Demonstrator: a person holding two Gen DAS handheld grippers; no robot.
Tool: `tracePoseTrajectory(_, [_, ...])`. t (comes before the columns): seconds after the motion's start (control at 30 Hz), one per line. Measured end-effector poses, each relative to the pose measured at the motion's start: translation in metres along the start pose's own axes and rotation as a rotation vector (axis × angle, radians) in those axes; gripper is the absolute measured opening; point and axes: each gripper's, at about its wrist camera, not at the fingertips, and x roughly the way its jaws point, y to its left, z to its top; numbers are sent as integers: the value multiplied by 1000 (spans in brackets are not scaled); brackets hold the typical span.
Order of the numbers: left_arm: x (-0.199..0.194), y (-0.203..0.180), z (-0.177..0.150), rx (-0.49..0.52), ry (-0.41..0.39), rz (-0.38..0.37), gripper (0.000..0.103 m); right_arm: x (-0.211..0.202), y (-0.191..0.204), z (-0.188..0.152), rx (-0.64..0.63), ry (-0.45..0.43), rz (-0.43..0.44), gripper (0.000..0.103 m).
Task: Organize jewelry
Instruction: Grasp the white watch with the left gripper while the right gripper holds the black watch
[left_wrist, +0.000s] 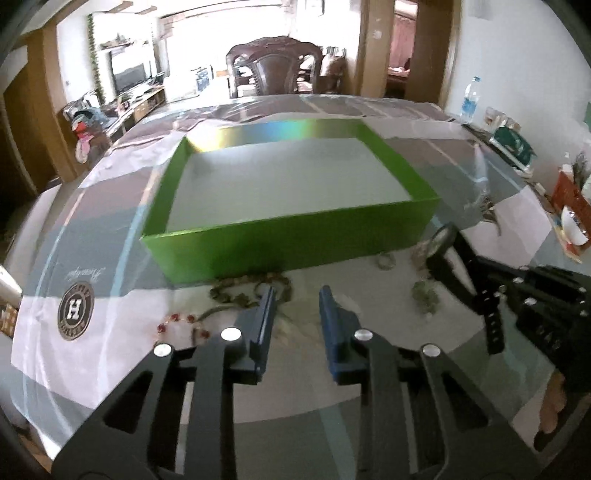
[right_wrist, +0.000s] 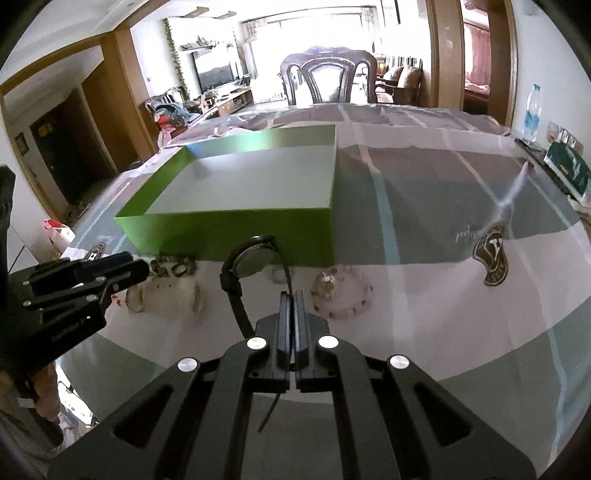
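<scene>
Clamped on the strap of a black wristwatch (right_wrist: 249, 260), the right gripper (right_wrist: 291, 301) holds it lifted just before the open green cardboard box (right_wrist: 229, 229). Jaws parted, the left gripper (left_wrist: 297, 295) hangs empty over a brown beaded bracelet (left_wrist: 236, 288) on the table. Loading has begun; next, the watch needs carrying over the box wall.

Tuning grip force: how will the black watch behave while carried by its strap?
Likely floppy: the watch hangs from the shut right gripper by one strap, curling. Its face probably outweighs the strap, so it may swing. The thin strap could slip between the pads.
</scene>
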Motion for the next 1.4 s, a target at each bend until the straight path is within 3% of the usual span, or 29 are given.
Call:
tracePoseTrajectory(0.2, [9, 13, -17, -28, 53, -9, 49, 17, -5, -16, 22, 72, -3, 2])
tracePoseTrajectory(0.37, [8, 13, -31, -11, 82, -15, 52, 21, -6, -23, 37, 92, 5, 2])
tracePoseTrajectory(0.43, [4, 12, -35, -12, 83, -37, 66, 22, -3, -26, 32, 94, 13, 2])
tracePoseTrajectory(0.5, [2, 9, -37, -4, 76, -51, 74, 24, -1, -27, 29, 101, 19, 2])
tracePoseTrajectory(0.77, [8, -13, -37, 46, 84, -102, 77, 28, 5, -31, 21, 112, 31, 2])
tracePoseTrajectory(0.9, [19, -20, -38, 64, 92, -48, 78, 30, 7, -34, 18, 120, 34, 2])
tracePoseTrajectory(1.07, [23, -22, -36, 78, 89, -41, 77, 32, 13, -36, 7, 126, 42, 2])
tracePoseTrajectory(1.17, [30, -18, -33, 71, 103, -33, 72, 33, 14, -37, 6, 128, 44, 2])
tracePoseTrajectory(1.23, [41, -12, -34, 52, 136, -31, 63, 33, 14, -38, 7, 129, 47, 2])
tracePoseTrajectory(1.4, [48, -9, -37, 48, 144, -23, 61, 33, 14, -40, 9, 132, 45, 2])
